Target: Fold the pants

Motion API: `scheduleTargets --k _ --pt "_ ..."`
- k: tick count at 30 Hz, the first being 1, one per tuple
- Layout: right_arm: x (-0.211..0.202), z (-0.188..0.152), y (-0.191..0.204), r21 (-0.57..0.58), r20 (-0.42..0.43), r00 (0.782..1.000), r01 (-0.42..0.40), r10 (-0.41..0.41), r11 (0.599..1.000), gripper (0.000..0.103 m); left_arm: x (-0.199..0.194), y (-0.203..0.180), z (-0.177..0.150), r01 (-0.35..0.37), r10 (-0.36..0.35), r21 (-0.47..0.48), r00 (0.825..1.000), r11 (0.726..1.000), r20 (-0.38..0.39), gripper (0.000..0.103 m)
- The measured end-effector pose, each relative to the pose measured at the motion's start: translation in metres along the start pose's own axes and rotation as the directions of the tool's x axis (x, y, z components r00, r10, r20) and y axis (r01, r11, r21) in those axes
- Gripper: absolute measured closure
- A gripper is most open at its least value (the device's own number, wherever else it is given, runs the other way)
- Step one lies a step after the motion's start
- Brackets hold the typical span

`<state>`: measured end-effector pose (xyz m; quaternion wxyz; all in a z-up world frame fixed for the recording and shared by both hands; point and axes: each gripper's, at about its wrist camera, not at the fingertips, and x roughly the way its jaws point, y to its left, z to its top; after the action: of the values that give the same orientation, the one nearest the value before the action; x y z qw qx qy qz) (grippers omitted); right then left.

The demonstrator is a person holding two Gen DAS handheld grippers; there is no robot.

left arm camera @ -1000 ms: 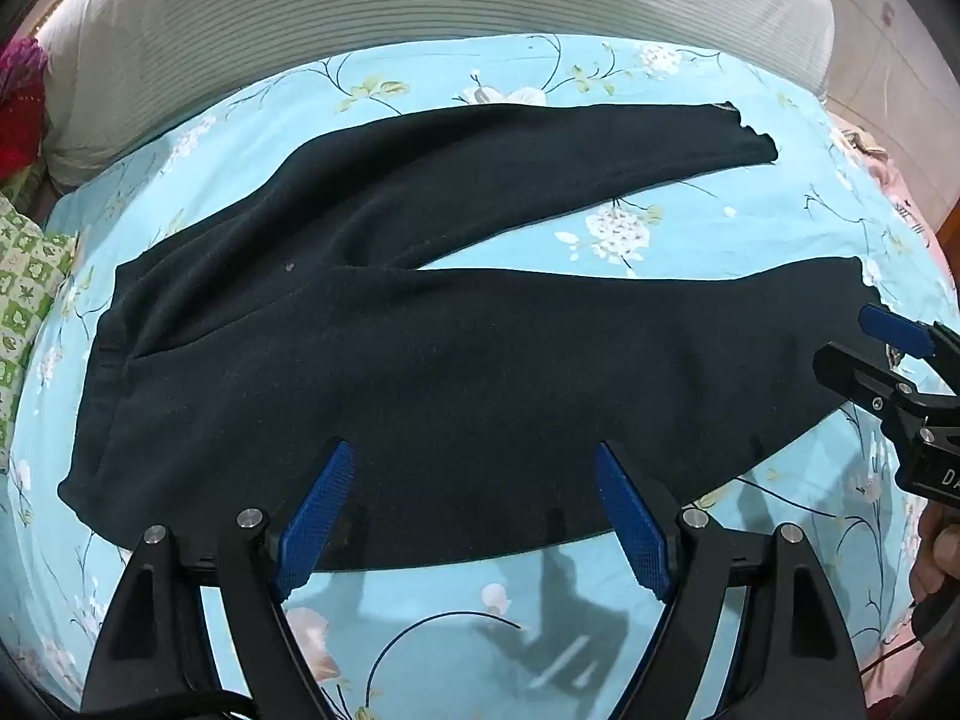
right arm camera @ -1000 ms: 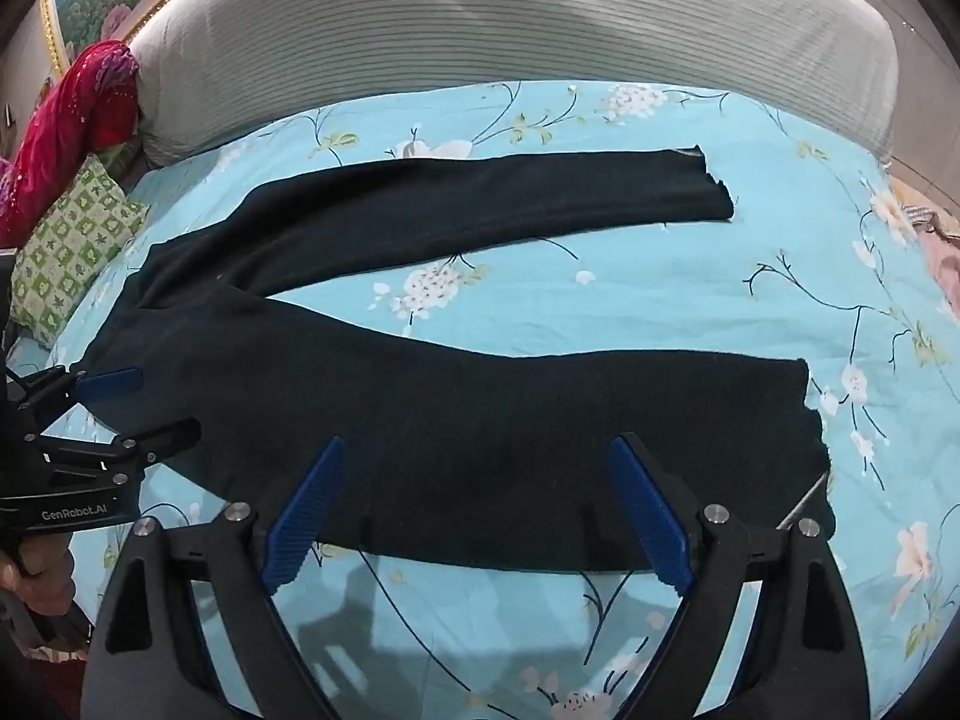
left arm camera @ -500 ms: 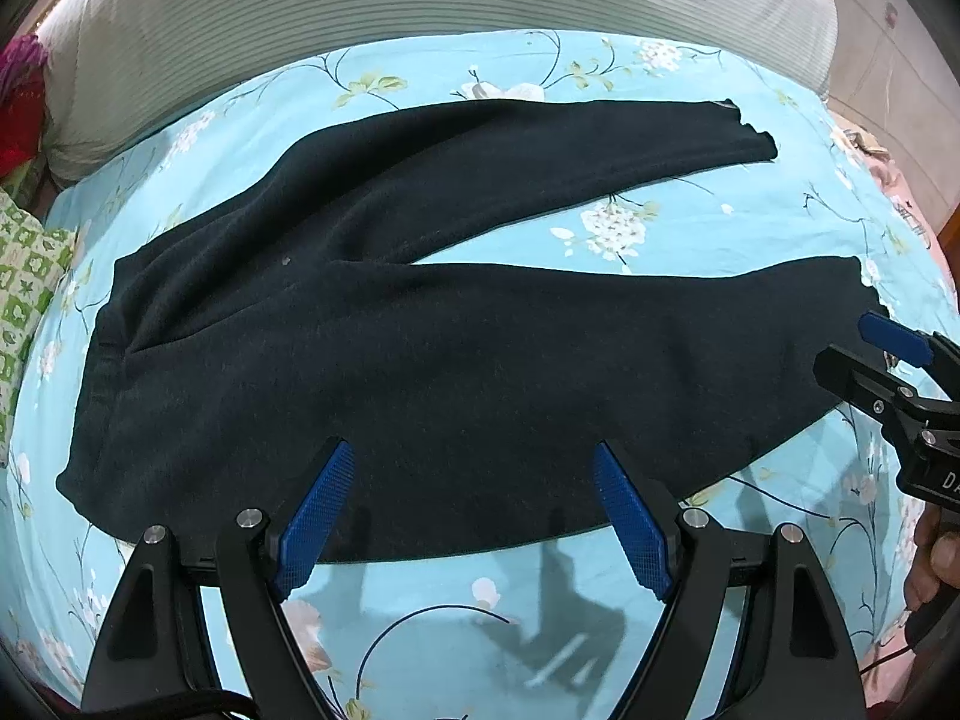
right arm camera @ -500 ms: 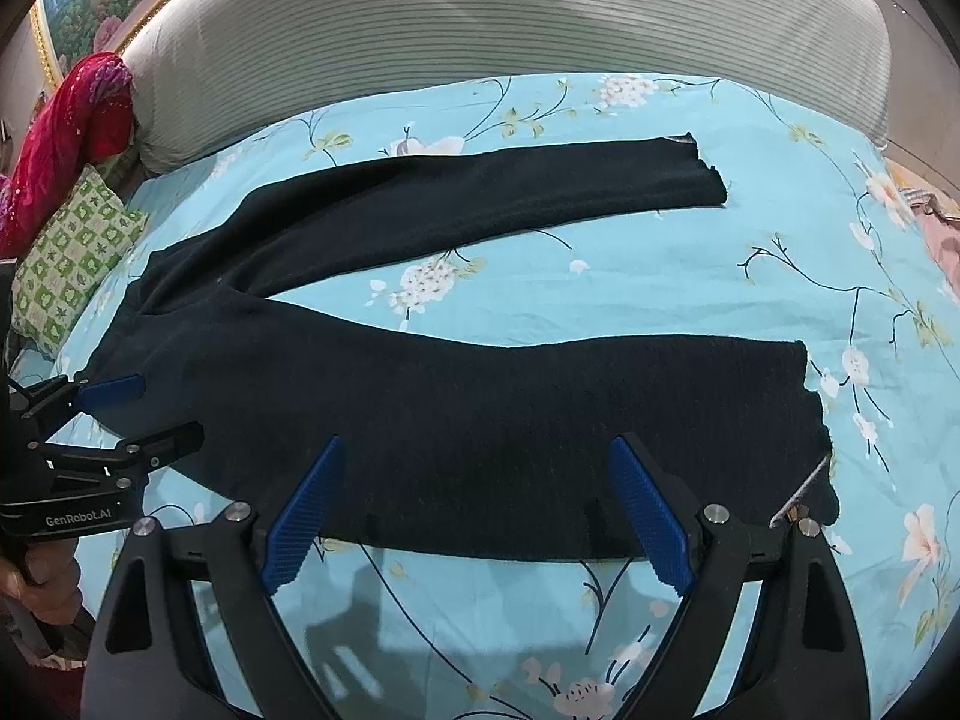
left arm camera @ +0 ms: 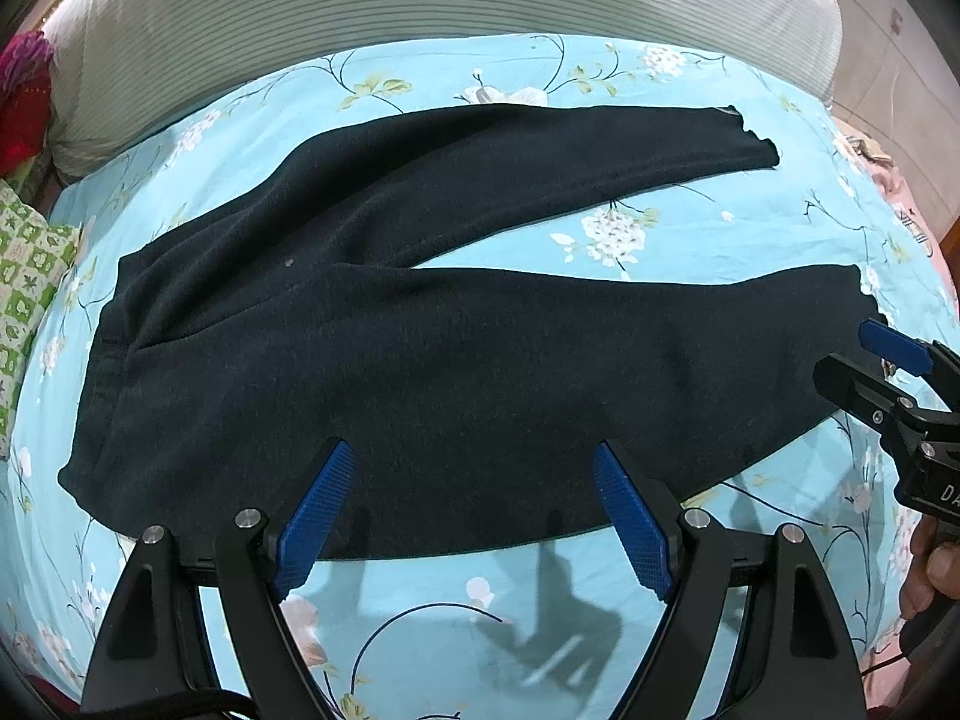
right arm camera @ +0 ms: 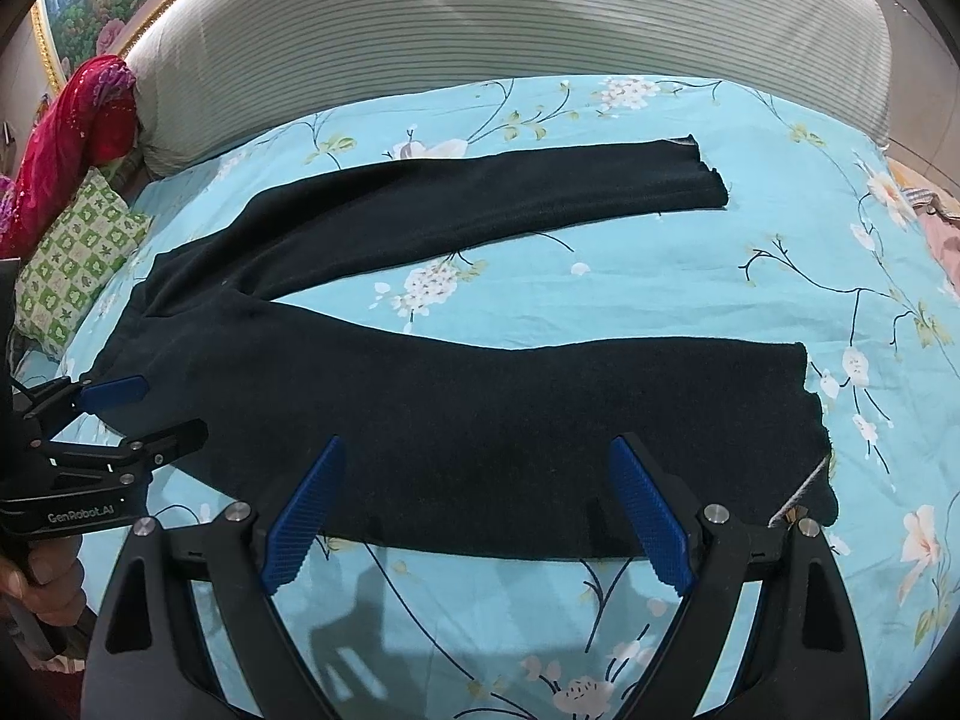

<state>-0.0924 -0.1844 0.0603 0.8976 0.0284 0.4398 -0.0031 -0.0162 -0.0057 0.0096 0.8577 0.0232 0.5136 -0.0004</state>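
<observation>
1. Nothing is folded yet, by the look of it: the dark navy fleece pants point(left arm camera: 456, 360) lie flat on the bed's turquoise floral sheet point(left arm camera: 690, 240), waistband to the left, both legs running right and splayed apart in a V with bare sheet between them.
2. At the far left a green-and-white patterned cushion point(right arm camera: 78, 258) sits by the waistband end, with a red and pink cloth point(right arm camera: 78, 126) bunched above it. Both are off the pants and, I'd judge, clear of any fold.
3. The left tool point(left arm camera: 474, 516) hovers near the front edge of the near leg, towards the waistband half, its blue pads spread wide and holding nothing.
4. The right tool point(right arm camera: 480, 510) hangs over the front edge of the same leg, nearer the cuff, likewise wide and empty. I cannot tell whether its tips touch the cloth.
5. What is left is everything: bring one leg over the other, then fold the length down. The near leg looks the likelier one to be lifted.
6. Behind runs a pale ribbed padded headboard point(right arm camera: 510, 18), well back from the far leg's cuff.
7. At the right edge lies some pinkish fabric point(right arm camera: 942, 228), beyond the cuffs. Nothing rests on the pants.
</observation>
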Motion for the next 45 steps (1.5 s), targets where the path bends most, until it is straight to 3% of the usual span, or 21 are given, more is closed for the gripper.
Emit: scheduleTargets --k 45 --pt "0.015 0.009 -0.018 0.045 -0.032 0.999 -0.013 0.015 0.999 0.014 0.015 0.001 0.021 0.002 -0.002 -0.009 1.0 1.0 -0.024 0.02"
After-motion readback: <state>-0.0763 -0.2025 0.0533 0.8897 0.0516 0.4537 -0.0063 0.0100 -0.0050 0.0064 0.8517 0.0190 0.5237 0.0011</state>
